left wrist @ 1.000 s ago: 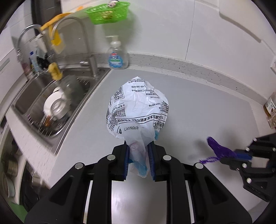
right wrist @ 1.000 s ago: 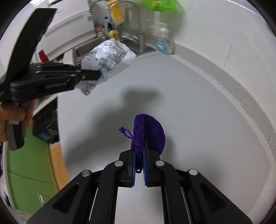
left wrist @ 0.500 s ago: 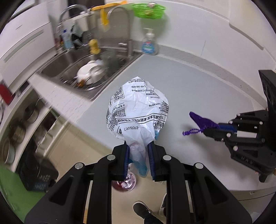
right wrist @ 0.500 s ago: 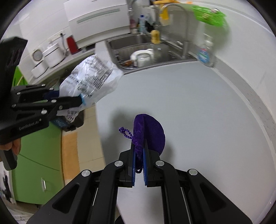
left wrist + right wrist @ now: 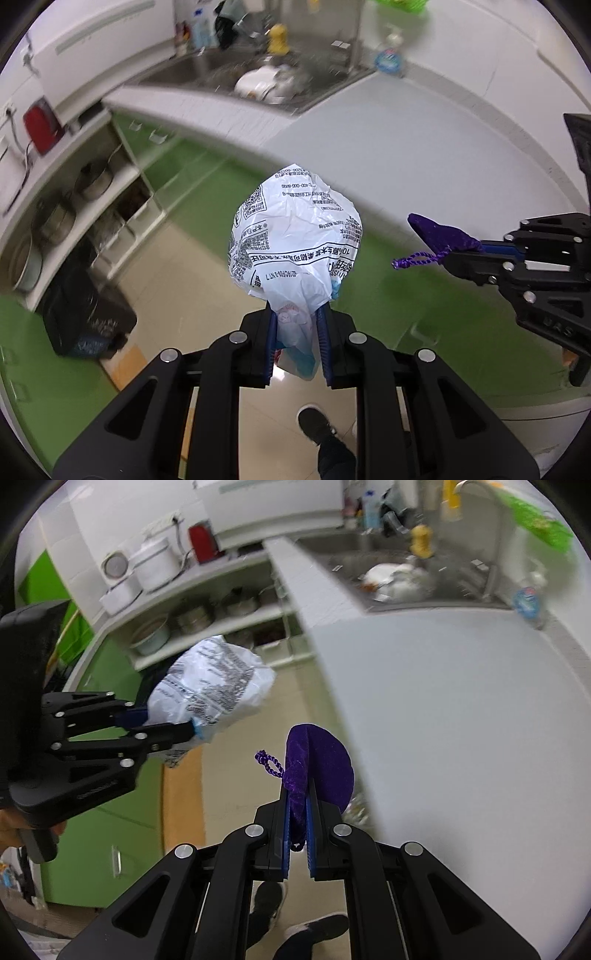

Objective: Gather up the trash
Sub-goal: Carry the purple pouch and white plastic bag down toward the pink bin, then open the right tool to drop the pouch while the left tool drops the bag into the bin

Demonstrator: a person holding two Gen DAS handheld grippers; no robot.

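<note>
Fingers (image 5: pixel 271 339) on the left gripper (image 5: pixel 297 343) are pinching the bunched neck of a crumpled white plastic bag (image 5: pixel 295 236) with black print on it, so the bag is puffing out in front of the gripper and hanging in the air over the beige floor (image 5: pixel 173 258), off the edge of the worktop (image 5: pixel 424 140). Over on the right gripper (image 5: pixel 297 834), the blue fingers (image 5: pixel 284 845) are squeezing a small purple drawstring pouch (image 5: pixel 317 771) edge-on, with its twisted cord loop (image 5: pixel 267 762) sticking out to the left. Both things are being held up side by side but apart, near the worktop's edge. A sink (image 5: pixel 258 74) with dishes in it is sitting at the far end, pretty blurry, and green cabinets (image 5: pixel 92 823) are showing below.
</note>
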